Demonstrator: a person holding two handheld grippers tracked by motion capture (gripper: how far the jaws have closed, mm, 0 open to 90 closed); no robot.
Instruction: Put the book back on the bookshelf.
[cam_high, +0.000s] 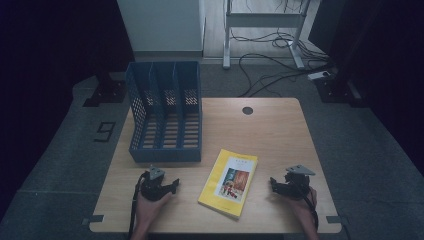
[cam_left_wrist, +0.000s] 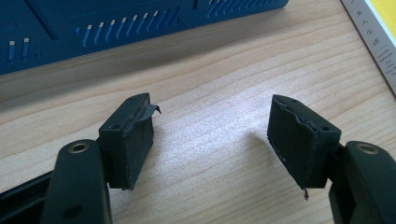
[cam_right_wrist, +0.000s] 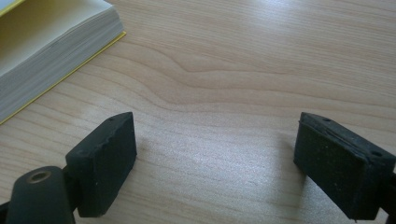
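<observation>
A yellow book (cam_high: 229, 183) lies flat on the wooden table (cam_high: 270, 135), front and centre, with a picture on its cover. A blue file rack (cam_high: 165, 112) with three slots stands at the back left. My left gripper (cam_high: 174, 184) rests on the table left of the book, in front of the rack, its jaws open over bare wood (cam_left_wrist: 212, 130). My right gripper (cam_high: 272, 183) rests right of the book, jaws wide open with nothing between them (cam_right_wrist: 215, 154). The book's page edge (cam_right_wrist: 42, 56) shows at the upper left of the right gripper view, and its spine edge (cam_left_wrist: 373, 42) in the left gripper view.
The rack's blue front wall (cam_left_wrist: 116, 23) runs across the top of the left gripper view. A round cable hole (cam_high: 247, 110) sits near the table's far edge. Beyond the table are a white frame's legs (cam_high: 260, 30) and loose cables (cam_high: 280, 55) on the floor.
</observation>
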